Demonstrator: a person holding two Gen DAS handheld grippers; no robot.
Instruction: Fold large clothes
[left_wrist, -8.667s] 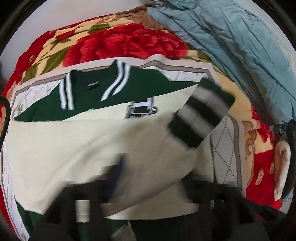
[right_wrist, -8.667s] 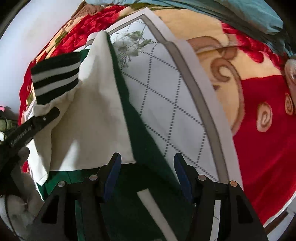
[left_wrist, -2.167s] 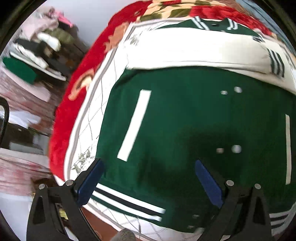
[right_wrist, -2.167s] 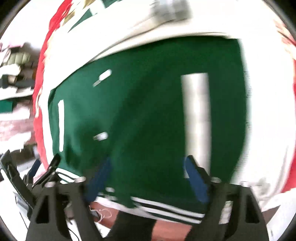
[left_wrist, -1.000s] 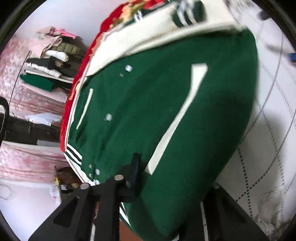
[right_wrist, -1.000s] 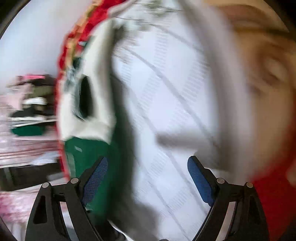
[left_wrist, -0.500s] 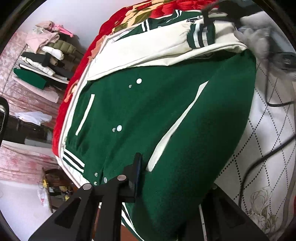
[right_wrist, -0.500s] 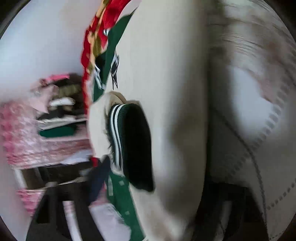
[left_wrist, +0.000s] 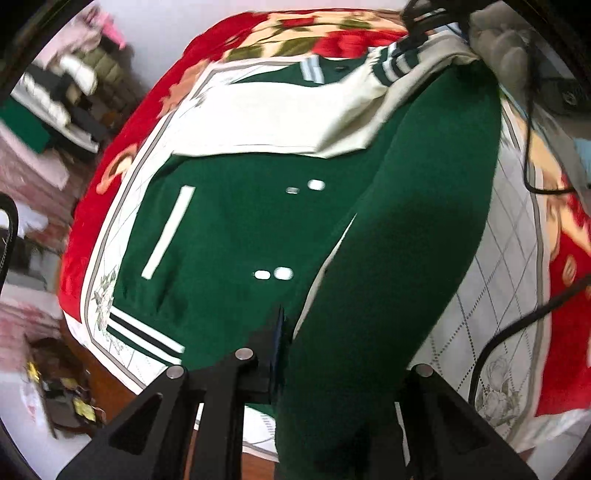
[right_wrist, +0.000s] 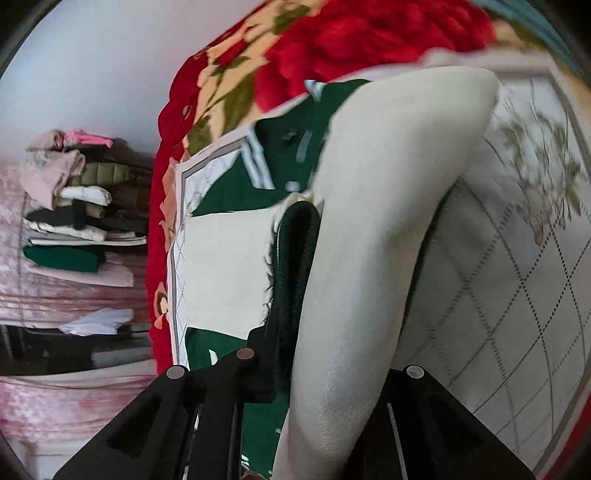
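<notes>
1. The green jacket (left_wrist: 236, 236) lies on the bed, body spread ahead of the left gripper (left_wrist: 295, 354), whose jaws are clamped on a raised green fold of it.
2. The right gripper (right_wrist: 306, 369) has its jaws closing on the cream sleeve (right_wrist: 369, 221); the sleeve runs up between them, its dark cuff just left of the jaws.
3. To fold well, I judge both grips should travel together, keeping the edge taut and laying it square across the body.
4. Beyond the jaws lies the floral blanket (left_wrist: 110, 184); a black cable (left_wrist: 517, 325) trails right of the left jaws and could snag.
5. A stack of folded clothes (right_wrist: 74, 206) sits far left, well clear.
</notes>
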